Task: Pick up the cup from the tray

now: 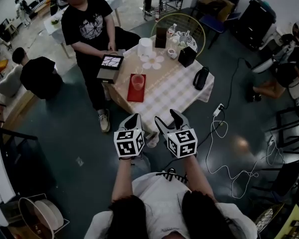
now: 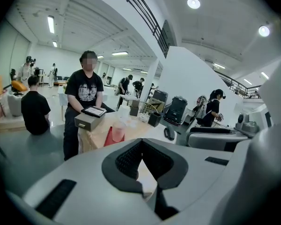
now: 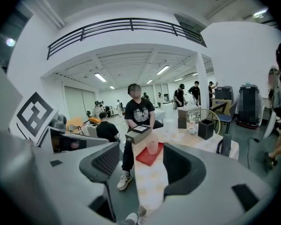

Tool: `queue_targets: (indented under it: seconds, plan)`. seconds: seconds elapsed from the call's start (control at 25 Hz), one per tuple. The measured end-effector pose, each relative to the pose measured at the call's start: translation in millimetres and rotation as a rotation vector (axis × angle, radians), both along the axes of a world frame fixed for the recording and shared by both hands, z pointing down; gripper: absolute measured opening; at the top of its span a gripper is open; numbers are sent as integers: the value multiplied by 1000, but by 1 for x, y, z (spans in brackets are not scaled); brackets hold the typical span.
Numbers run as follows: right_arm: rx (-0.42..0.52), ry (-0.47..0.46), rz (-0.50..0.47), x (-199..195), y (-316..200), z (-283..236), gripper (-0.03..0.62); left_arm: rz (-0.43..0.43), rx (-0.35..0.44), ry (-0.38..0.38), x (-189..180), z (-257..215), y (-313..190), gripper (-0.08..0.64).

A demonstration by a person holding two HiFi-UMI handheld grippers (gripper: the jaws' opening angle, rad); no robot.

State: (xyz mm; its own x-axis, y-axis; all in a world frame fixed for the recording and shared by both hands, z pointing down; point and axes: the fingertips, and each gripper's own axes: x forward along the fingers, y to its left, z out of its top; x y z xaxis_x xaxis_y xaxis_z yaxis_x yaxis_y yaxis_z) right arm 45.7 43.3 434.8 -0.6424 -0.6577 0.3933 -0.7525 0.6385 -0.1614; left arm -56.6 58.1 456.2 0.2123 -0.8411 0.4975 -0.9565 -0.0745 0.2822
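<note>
cup (image 1: 137, 81) stands upright on the red tray (image 1: 135, 96), on the table (image 1: 174, 91), well ahead of both tongs. left gripper (image 1: 132, 119): jaws shut, tips meeting, nothing in them. right gripper (image 1: 170, 117): jaws apart, empty, and the cup shows far off through the gap. in the head view the cup is nearly dead ahead of my left and ahead-left of my right. cup axis is vertical, so i'd go for a side-on straddle. only the right is open for it.

Legible text: none that I can read. I log only coded square patterns on the left marker cube (image 1: 128, 143) and right marker cube (image 1: 182, 143), plus an indistinct T-shirt print (image 1: 92, 26).
</note>
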Motion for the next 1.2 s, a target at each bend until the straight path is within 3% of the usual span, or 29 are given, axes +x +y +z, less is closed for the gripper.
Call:
queue_targets:
  seconds: [0.68,1.08,1.2]
  plan:
    - [60,-13,40,-88,-112,2,373,117,-44,-55,-78,14,-121,5]
    - [29,39,40,-115,-151,35,383,110,-62,-70,-100,32,-157,5]
    - [62,44,23,-120,-162,40,422,113,-69,-73,-101,43,-165,5]
